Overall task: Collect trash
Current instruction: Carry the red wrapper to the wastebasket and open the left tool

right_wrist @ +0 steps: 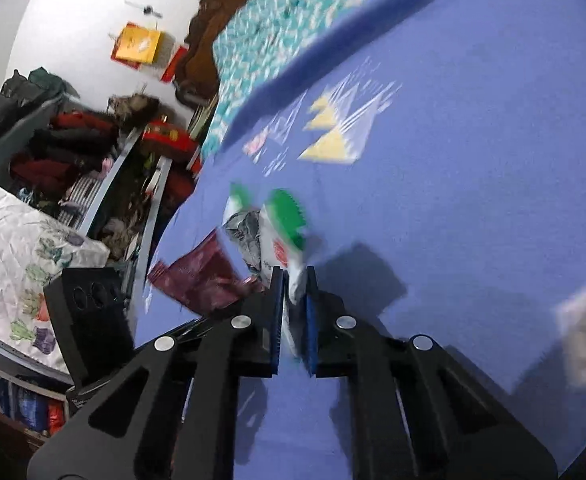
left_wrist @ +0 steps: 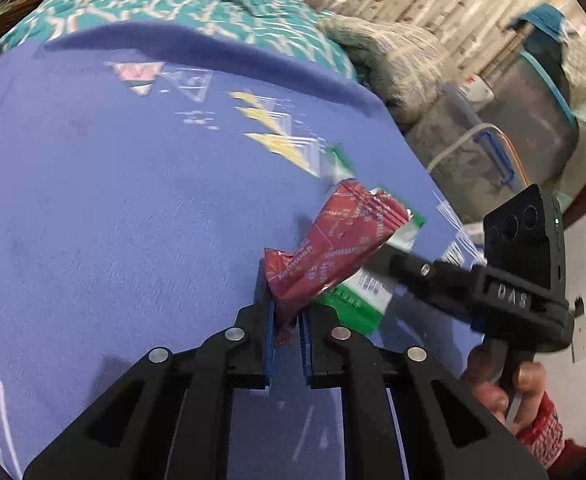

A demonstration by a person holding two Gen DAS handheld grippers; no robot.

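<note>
Jaws of left gripper [left_wrist: 287,312] clenched on red wrapper [left_wrist: 333,252], lifted just above blue bedspread [left_wrist: 113,200]; green-and-white wrapper [left_wrist: 357,300] right behind it

Right wrist view: right gripper [right_wrist: 295,292] pinched on green-and-white wrapper, red one just to the left

Step in hand: pickup, both pieces gripped. Next: carry to a bin, none visible

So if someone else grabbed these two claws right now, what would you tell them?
Left claw: shut on the red wrapper, held just over the blue bedsheet.
Right claw: shut on the green and white wrapper, right beside the red one.
Done: both wrappers are gripped.
Left: carry both to a bin; none shows in either view. Check the sheet for more scraps.
</note>
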